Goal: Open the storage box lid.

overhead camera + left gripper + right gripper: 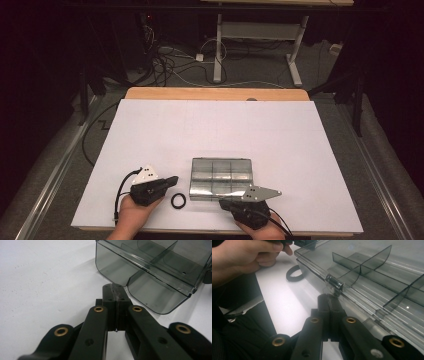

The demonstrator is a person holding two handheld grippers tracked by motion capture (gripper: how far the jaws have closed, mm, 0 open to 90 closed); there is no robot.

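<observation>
The left tool (172, 180) has its jaws pressed together with nothing between them, its tip just beside the near left corner of a clear smoky compartment box (221, 178). The right tool (329, 300), jaws likewise pressed together, sits just below the box's front latch (334, 284). A black ring (178, 201) lies on the white table (150, 130) between the tools, left of the box.

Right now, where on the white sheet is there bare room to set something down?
The whole far half of the white sheet, beyond the smoky compartment box, is bare, as are both side margins. The near edge is crowded: left gripper, black ring, box and right gripper sit close together.
</observation>
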